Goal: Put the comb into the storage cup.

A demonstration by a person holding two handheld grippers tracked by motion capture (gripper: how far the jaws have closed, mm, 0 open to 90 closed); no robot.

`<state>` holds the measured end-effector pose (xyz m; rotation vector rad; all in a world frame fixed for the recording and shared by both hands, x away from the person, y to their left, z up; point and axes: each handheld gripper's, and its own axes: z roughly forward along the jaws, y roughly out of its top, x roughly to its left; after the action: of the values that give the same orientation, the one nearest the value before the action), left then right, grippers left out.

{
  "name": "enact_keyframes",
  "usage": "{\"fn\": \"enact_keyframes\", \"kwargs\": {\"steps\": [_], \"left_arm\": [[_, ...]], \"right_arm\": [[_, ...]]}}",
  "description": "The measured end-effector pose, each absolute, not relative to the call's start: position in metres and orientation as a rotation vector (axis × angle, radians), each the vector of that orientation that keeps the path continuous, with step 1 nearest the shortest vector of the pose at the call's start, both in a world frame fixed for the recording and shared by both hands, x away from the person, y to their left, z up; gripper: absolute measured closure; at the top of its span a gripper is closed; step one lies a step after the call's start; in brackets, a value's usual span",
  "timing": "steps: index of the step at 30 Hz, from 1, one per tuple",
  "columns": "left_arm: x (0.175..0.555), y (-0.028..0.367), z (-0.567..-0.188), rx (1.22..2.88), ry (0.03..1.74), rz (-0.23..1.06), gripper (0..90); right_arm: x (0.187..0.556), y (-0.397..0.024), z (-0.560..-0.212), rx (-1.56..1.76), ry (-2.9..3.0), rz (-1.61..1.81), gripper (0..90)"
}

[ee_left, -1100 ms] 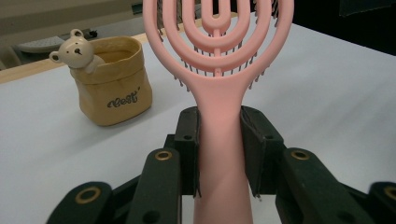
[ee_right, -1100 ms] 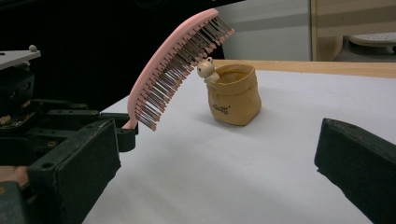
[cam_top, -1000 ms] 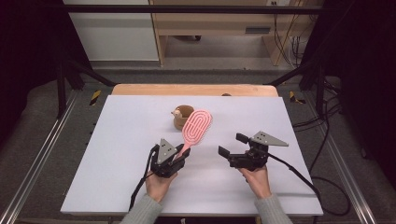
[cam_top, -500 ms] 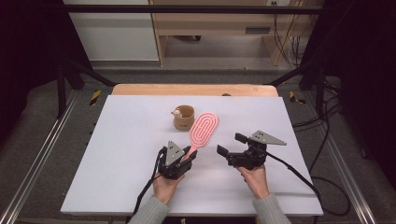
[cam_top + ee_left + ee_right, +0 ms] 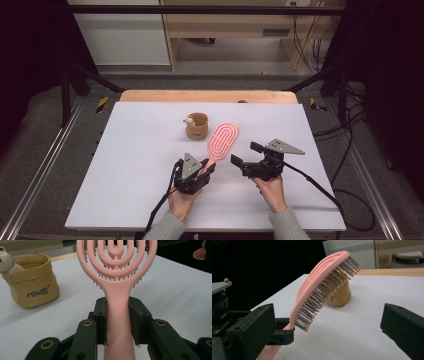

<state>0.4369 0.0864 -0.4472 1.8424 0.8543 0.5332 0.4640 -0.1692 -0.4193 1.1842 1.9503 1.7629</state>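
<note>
Pink hairbrush (image 5: 220, 142) sits clamped by its handle in the left gripper (image 5: 206, 167), both black pads pressed flat against the sides of the handle just below where it widens into the oval head. In the left gripper view the brush (image 5: 117, 277) stands straight up between the jaws, its ringed back facing the camera and the bristles pointing away. From the right gripper view the same brush (image 5: 322, 287) rises at a slant above the white table (image 5: 130, 165), lifted clear of the surface, with its dark bristles turned down and toward the right gripper (image 5: 245, 155). That right gripper has its jaws spread wide apart with nothing between them, and it is held just beside the left one, near the brush handle but not touching it. A small tan pouch-shaped cup (image 5: 197, 125) with a little animal figure on its rim stands on the table beyond the brush head, near it and apart from it. Both hands are near the front edge of the table.
</note>
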Motion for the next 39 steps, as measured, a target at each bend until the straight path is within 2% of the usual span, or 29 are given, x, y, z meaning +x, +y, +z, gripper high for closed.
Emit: {"fn": "enact_keyframes", "kwargs": {"steps": [15,25,34,39], "left_arm": [[0.429,0.072,-0.45,1.854,0.832,0.535,69.1],[0.424,0.065,-0.45,1.858,0.811,0.532,69.1],[0.42,0.061,-0.449,1.857,0.792,0.526,69.1],[0.418,0.059,-0.449,1.858,0.782,0.529,69.1]], "right_arm": [[0.468,-0.165,-0.421,1.234,1.963,1.749,1.6],[0.47,-0.164,-0.422,1.264,1.969,1.755,6.6],[0.471,-0.164,-0.423,1.271,2.008,1.752,18.5],[0.471,-0.165,-0.423,1.263,2.027,1.762,28.3]]}}
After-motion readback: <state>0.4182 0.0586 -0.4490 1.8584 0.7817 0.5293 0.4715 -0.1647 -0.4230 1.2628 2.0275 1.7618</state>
